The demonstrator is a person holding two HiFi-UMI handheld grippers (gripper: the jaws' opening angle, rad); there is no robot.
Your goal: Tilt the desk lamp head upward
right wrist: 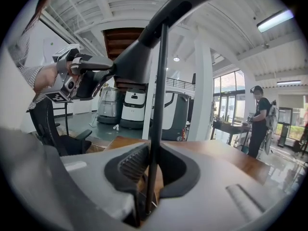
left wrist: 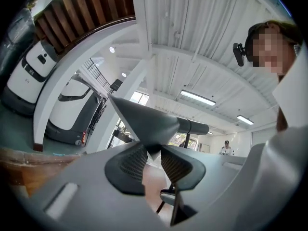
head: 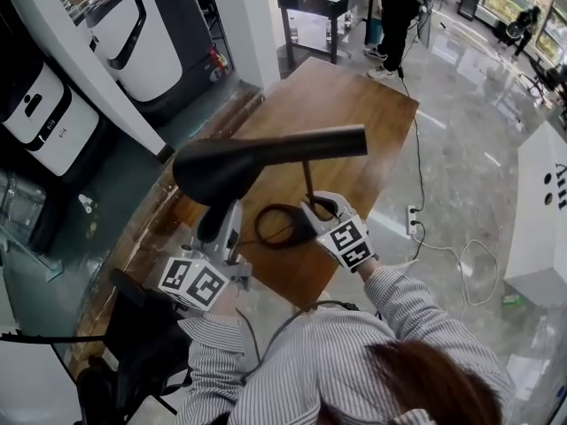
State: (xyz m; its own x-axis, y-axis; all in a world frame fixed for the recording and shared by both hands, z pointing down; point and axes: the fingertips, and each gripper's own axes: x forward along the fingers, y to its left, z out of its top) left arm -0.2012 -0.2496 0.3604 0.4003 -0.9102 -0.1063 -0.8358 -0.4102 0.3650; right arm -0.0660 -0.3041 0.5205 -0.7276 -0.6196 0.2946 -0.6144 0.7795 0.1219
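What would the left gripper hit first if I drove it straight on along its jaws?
The lamp head: the left gripper is shut on its edge, so going on would push straight into it. Beyond it only the far ceiling shows, though depth is hard to judge.

The wooden table [head: 354, 104] stands on a glossy grey floor [head: 461, 122]. Beyond its far end are a dark side table [head: 319, 3] and a person [head: 394, 16] standing beside it. To the table's left rises a white column [head: 244, 16], with white-and-black machines [head: 146, 34] parked behind it. A black office chair [head: 142, 335] sits at the table's near left corner. To the table's right, a power strip [head: 410, 222] and a white cable [head: 469, 264] lie on the floor, with a white cabinet [head: 540, 211] farther right. Above the table, a white ribbed ceiling [left wrist: 192, 42] carries strip lights [left wrist: 197, 97]. Tall windows [right wrist: 226, 105] fill the far wall.
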